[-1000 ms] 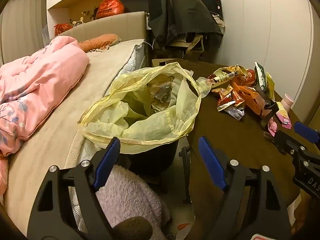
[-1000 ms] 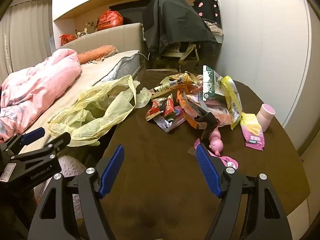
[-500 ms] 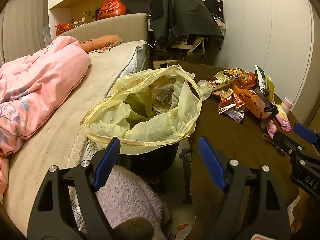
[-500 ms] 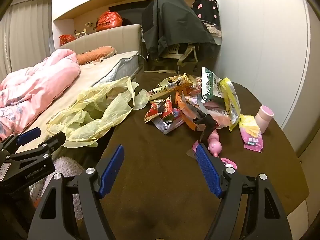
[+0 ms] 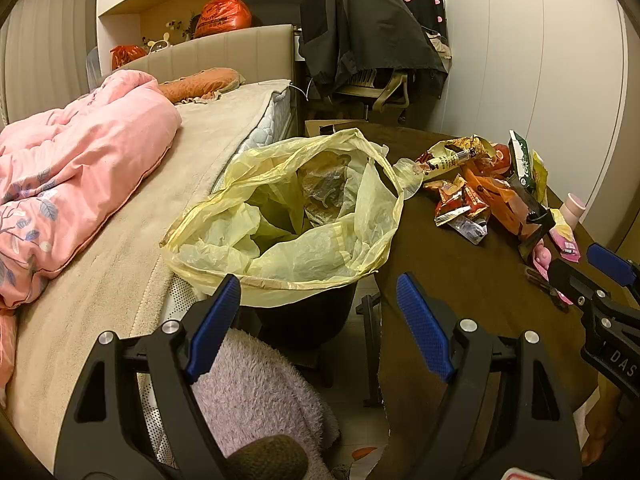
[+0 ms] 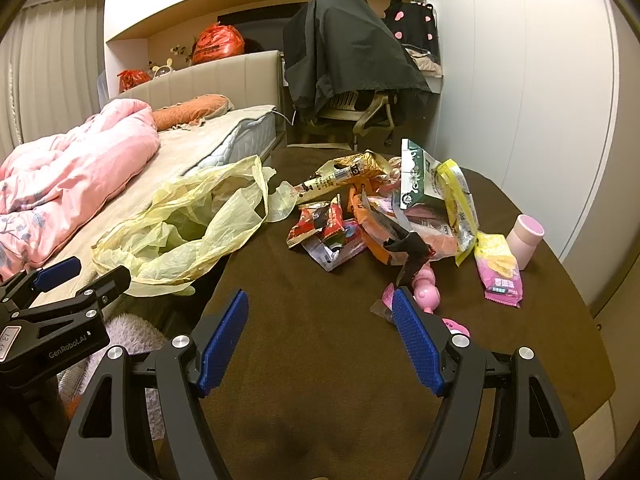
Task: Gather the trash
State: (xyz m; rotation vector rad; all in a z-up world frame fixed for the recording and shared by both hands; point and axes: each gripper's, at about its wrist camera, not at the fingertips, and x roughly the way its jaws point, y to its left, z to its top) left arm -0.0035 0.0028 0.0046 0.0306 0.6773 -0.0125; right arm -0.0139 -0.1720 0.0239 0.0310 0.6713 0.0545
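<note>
Trash: a heap of snack wrappers (image 6: 352, 224) is lying on the far half of the brown worktop (image 6: 304, 360), right of the bin. In it I am noting a gold-brown wrapper (image 6: 340, 172) at the far left edge, red packets (image 6: 320, 224) nearest the bin, an orange pack (image 6: 372, 232), a green-and-white carton (image 6: 416, 184) standing on top, and a yellow pouch (image 6: 456, 200) to the right. A pink packet (image 6: 500, 276) and a pink cup (image 6: 524, 240) are sitting further right; small pink pieces (image 6: 424, 292) are lying nearer me.

Destination: the dark bin (image 5: 308, 316), lined with a yellow bag (image 5: 288, 216), is standing between the bed (image 5: 120, 264) and the worktop's left edge. The bag mouth is gaping open; something crumpled and translucent is lying inside, otherwise I cannot tell its contents.

Progress, my judgement: barely begun. The whole heap is left to move.

My left tongs (image 5: 316, 328) are hovering near the bin rim, spread apart, gripping nothing. My right tongs (image 6: 320, 340) are hovering over bare worktop on the near side of the heap, likewise spread and empty.
</note>
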